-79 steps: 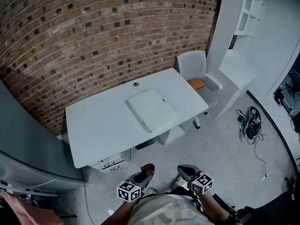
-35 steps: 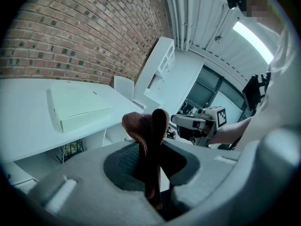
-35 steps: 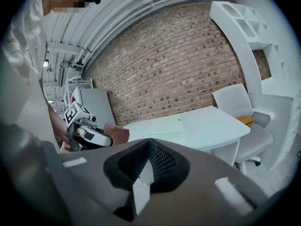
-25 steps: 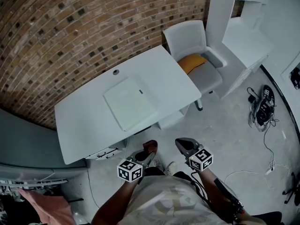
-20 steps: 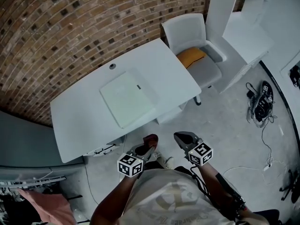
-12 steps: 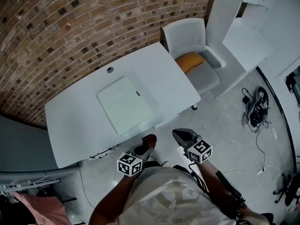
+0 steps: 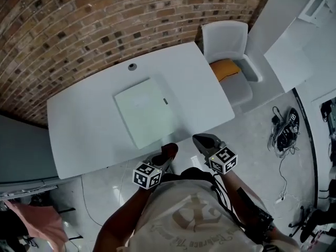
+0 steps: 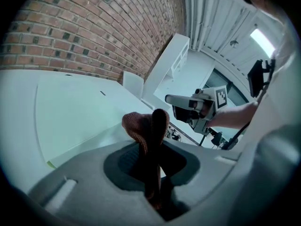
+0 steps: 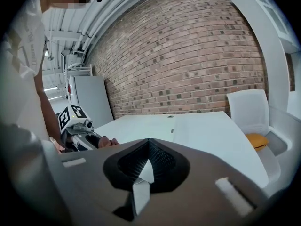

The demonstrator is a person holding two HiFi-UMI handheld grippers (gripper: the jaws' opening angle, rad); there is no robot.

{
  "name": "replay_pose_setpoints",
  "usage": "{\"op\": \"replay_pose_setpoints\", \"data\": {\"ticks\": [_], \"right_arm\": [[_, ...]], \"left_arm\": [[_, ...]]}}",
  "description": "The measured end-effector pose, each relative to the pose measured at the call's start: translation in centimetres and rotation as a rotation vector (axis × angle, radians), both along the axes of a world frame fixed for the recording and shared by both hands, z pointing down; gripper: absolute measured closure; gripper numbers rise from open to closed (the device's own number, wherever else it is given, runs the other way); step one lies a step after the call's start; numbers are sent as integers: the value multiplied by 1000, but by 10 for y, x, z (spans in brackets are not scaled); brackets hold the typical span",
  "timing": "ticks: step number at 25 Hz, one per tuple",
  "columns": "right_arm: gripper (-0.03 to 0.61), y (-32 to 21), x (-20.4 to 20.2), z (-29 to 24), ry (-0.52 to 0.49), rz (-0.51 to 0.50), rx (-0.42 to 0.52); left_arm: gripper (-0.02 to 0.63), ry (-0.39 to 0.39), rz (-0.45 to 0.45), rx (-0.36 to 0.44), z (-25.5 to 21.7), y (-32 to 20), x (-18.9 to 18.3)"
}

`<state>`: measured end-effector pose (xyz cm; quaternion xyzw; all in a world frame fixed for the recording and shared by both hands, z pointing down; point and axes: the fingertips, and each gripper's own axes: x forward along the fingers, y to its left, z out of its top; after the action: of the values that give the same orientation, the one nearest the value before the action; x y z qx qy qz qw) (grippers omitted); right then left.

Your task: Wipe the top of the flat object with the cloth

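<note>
A flat pale rectangular object point(image 7: 148, 112) lies in the middle of the white desk point(image 7: 79, 135). It also shows as a light slab point(image 8: 70, 114) in the left gripper view. My left gripper point(image 7: 169, 152) hangs at the desk's front edge, just short of that object, shut on a reddish-brown cloth point(image 8: 136, 125). The bunched cloth point(image 7: 170, 150) sticks out past the jaw tips. My right gripper point(image 7: 202, 139) is level with it to the right, shut with nothing between its fingers. From the right gripper point(image 9: 148, 147) the object point(image 9: 202, 126) lies ahead on the desk.
A brick wall runs behind the desk. A white chair point(image 7: 227, 38) with an orange cushion point(image 7: 226, 69) stands at the desk's right end. Cables point(image 7: 283, 126) lie on the floor at right. A round cable hole point(image 7: 132, 66) sits near the desk's back edge.
The person has stepped closer: the desk has come nearer in the head view and both grippers now reach its front edge. Jaws are unchanged, cloth still in the left one.
</note>
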<state>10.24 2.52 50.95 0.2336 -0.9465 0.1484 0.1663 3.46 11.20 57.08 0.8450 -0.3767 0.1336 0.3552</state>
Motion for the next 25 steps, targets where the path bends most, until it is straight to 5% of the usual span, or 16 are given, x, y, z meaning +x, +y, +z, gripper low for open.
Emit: {"op": "replay_pose_setpoints", "data": {"ticks": [15,25], "right_arm": [[571,-72,-51,53,135,-275,-118],[567,-122,-72,87,174,-414,-219]], "left_arm": [[538,41,-200,-102,29,-40,4],[538,79,-331,-189,57,-77,42]]}}
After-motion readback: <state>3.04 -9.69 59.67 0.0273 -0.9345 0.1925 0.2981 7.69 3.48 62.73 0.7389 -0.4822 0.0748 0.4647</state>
